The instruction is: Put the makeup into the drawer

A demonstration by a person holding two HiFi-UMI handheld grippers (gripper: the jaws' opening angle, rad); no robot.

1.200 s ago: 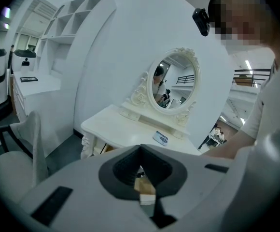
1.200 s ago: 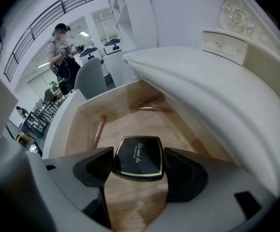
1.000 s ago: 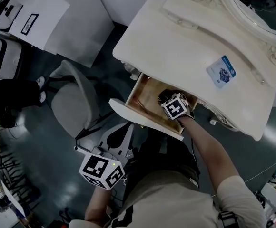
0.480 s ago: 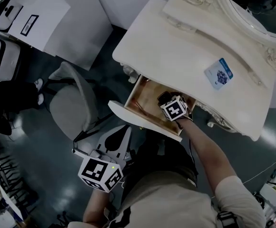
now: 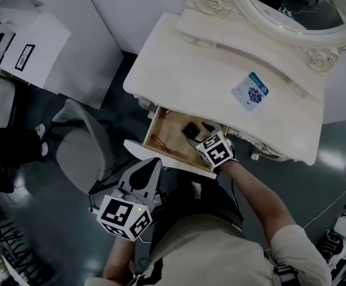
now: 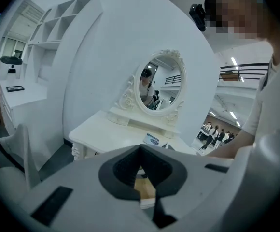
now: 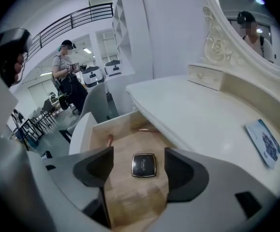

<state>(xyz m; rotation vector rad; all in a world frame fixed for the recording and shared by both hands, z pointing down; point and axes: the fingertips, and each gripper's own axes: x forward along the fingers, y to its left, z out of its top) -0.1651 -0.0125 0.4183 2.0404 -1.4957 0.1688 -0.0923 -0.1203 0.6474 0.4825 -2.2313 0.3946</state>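
A black square makeup compact point(image 7: 144, 165) lies flat on the wooden floor of the open drawer point(image 7: 130, 192). My right gripper point(image 7: 139, 167) hovers over it, open, one jaw on each side and neither touching it. In the head view the compact point(image 5: 191, 130) sits just beyond the right gripper point(image 5: 206, 139), inside the drawer point(image 5: 161, 155). Two pinkish makeup sticks point(image 7: 109, 140) lie farther in. My left gripper point(image 5: 149, 167) hangs below the drawer front, shut and empty, its tips point(image 6: 140, 153) meeting.
The white dressing table point(image 5: 191, 64) carries a blue-printed card point(image 5: 249, 91) and an oval mirror point(image 5: 292, 5). A grey chair point(image 5: 80, 154) stands left of the drawer. White cabinets point(image 5: 36, 46) line the far left. People stand in the distance point(image 7: 65, 66).
My right gripper has drawn back toward the drawer's front, and the compact now lies free on the drawer floor. The left gripper has risen slightly toward the drawer.
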